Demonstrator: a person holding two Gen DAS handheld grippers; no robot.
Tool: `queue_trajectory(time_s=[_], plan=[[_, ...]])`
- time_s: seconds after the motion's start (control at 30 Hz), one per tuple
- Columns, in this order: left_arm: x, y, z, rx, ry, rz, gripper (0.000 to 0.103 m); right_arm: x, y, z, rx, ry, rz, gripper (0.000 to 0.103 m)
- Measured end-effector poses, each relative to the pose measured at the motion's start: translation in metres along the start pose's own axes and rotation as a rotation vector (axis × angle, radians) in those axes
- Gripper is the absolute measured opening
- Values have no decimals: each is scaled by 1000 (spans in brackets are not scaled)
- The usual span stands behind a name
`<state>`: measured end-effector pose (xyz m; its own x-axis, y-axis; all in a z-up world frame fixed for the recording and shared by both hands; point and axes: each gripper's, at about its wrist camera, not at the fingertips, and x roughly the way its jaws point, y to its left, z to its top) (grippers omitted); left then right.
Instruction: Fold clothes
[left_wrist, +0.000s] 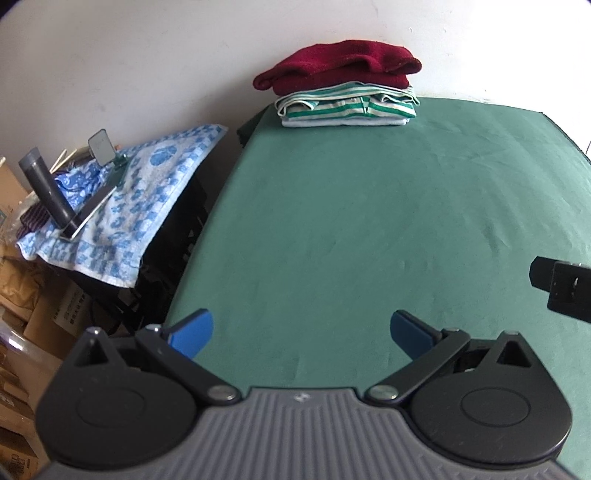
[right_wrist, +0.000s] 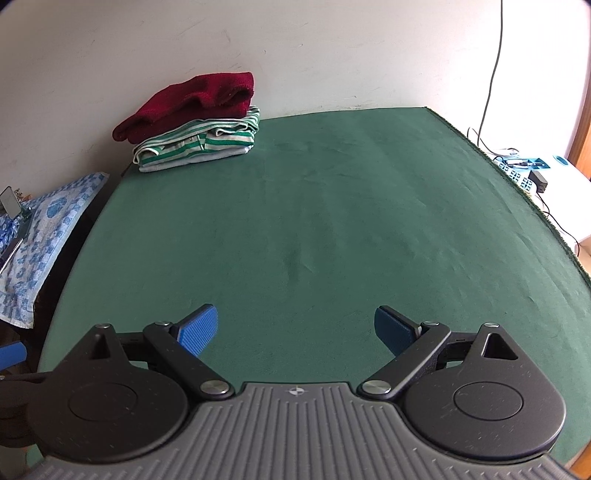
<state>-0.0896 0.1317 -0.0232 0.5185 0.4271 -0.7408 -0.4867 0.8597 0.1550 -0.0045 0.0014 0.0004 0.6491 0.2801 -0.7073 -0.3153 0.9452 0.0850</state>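
Your left tool (left_wrist: 301, 334) spread wide and empty above the green table (left_wrist: 369, 229), your right tool (right_wrist: 295, 328) likewise agape, holding nothing, folded clothes stack (right_wrist: 192, 129) at the table's far edge, against the wall

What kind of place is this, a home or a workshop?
Probably a room in a home, used for storage too. Folded clothes are stacked on a green-covered table against a plain wall, a blue patterned towel lies alongside, and cardboard boxes stand by the left edge.

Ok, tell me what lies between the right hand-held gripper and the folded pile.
Only bare green table cover between the right hand-held gripper and the folded pile, per the right wrist view.
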Motion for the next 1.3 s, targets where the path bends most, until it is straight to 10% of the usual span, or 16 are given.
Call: queue_trajectory(time_s=[1.3], plan=[[11,37,-10,-31,53,33,102,10,55,-11,-112,40,83,94]])
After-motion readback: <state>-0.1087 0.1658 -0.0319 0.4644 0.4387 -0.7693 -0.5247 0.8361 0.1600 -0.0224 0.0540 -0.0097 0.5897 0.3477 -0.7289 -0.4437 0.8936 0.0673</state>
